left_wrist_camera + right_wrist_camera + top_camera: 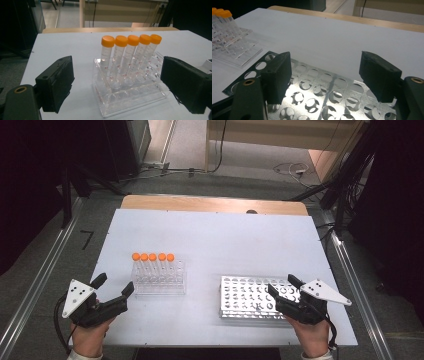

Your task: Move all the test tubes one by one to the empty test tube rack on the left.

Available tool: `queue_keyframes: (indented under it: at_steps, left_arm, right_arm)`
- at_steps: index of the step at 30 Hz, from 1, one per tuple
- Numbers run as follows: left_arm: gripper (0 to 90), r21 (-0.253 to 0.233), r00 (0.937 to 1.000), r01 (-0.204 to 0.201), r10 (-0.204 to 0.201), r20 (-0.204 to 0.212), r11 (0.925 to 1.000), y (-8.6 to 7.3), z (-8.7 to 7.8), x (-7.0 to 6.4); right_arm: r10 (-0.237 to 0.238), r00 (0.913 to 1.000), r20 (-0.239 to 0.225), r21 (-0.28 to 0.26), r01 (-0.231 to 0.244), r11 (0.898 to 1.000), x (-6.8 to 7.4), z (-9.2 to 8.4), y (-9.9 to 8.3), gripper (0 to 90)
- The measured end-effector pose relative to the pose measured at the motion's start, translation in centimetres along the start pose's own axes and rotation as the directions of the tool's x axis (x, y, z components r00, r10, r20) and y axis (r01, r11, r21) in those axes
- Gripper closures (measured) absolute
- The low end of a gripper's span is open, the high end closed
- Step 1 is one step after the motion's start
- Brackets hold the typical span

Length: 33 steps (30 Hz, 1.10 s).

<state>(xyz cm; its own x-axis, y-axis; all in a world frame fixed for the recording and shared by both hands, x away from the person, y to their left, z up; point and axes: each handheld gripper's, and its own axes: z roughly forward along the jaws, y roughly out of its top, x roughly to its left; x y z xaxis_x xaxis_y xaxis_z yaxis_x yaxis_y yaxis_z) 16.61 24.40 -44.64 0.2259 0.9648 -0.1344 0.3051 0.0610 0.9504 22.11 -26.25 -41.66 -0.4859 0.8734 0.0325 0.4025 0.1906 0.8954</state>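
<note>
A clear plastic rack (159, 279) (130, 96) stands left of centre on the white table and holds several orange-capped tubes (152, 257) (131, 42) upright in its back row. A perforated metal rack (252, 296) (324, 92) lies to the right with its holes bare. My left gripper (114, 287) (117, 86) is open, just left of the clear rack, with nothing between its jaws. My right gripper (281, 286) (324, 77) is open and hovers over the metal rack's right end. In the right gripper view the tubes (222, 15) show at far left.
The white table top (215, 240) has free room behind both racks. A wooden strip (215, 204) runs along its far edge. Metal rails (35, 285) flank the table, and cables (292, 169) lie on the floor beyond.
</note>
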Motion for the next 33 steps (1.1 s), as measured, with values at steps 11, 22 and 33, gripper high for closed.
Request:
queue_keyframes:
  at_steps: [11,22,33]
  left_arm:
    - [11.4,0.010,0.9997,0.015,-0.015,-0.019,0.9998,-0.4,-0.1,0.7]
    - [11.6,0.026,0.9972,0.034,-0.032,-0.067,0.9991,-1.0,0.2,2.1]
    - [11.6,0.080,0.9891,0.050,-0.038,-0.142,0.9955,-2.0,1.1,4.1]
  right_arm:
    - [0.013,0.9997,0.023,-0.006,-0.013,1.000,-0.8,-0.4,-0.2,24.7]
    - [0.057,0.9934,0.100,-0.025,-0.054,0.998,-3.6,-1.3,-0.8,24.7]
    - [0.102,0.9733,0.206,-0.029,-0.098,0.995,-7.7,-1.7,-2.8,24.3]
